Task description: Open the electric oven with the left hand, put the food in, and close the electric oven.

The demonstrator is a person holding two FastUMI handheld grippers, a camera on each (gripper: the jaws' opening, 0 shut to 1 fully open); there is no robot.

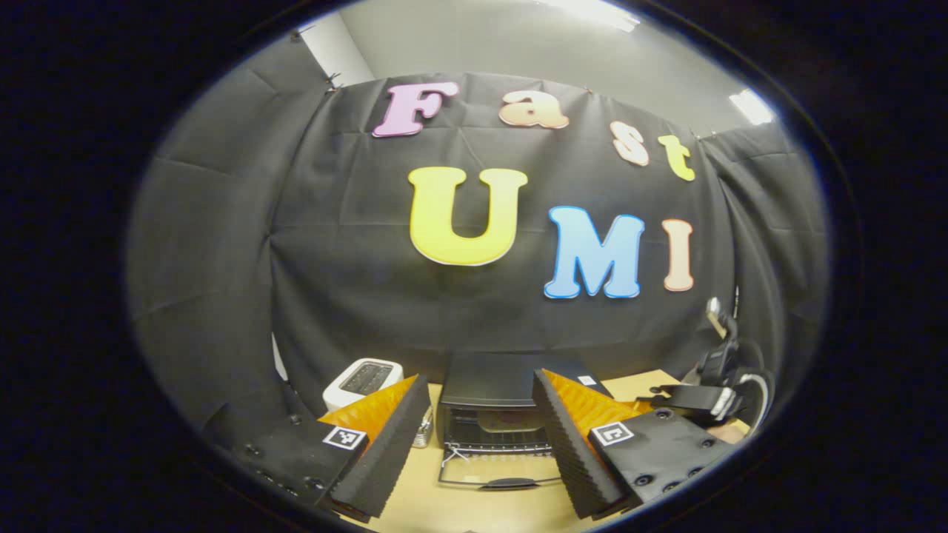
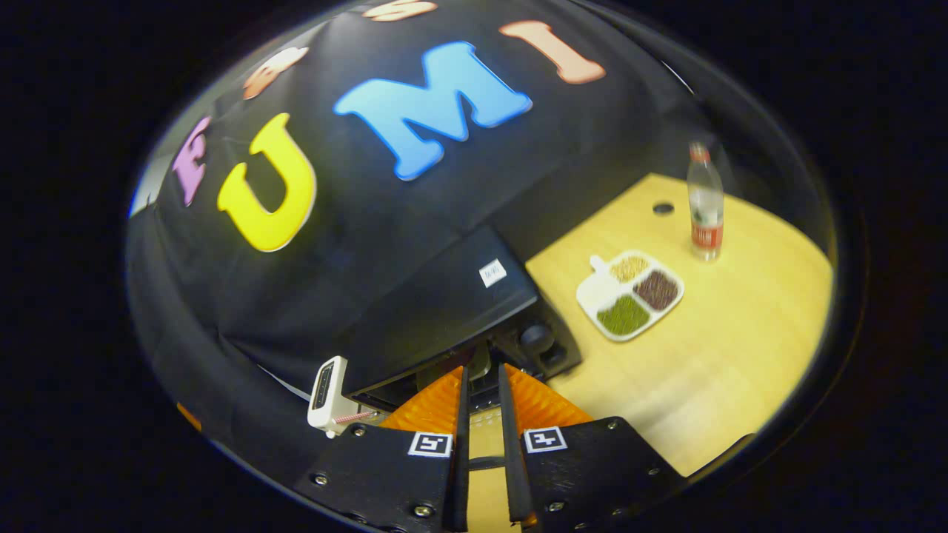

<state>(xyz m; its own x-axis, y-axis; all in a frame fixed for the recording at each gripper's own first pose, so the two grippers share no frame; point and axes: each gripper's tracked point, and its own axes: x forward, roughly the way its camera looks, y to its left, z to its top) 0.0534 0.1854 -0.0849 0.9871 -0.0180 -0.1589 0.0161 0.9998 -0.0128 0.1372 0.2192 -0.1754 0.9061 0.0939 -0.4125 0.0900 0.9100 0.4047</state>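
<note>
The black electric oven [image 1: 511,377] stands at the back of the wooden table [image 1: 474,511]. Its glass door [image 1: 500,470] lies folded down flat, handle toward me. On the rack inside rests a pale dish [image 1: 511,420]; I cannot make out what it carries. My left gripper [image 1: 481,377] is open wide in front of the oven, holding nothing. To the oven's right hovers my right gripper [image 1: 666,396], apart from it. In the right gripper view the right gripper [image 2: 481,368] points at the oven [image 2: 444,296], its fingers drawn together with nothing between them.
A white toaster [image 1: 363,379] stands left of the oven, close to the left finger. Right of the oven lie a white divided tray of beans [image 2: 629,296] and an upright water bottle [image 2: 705,215]. The oven's knobs [image 2: 537,337] face the bare wooden tabletop [image 2: 726,355].
</note>
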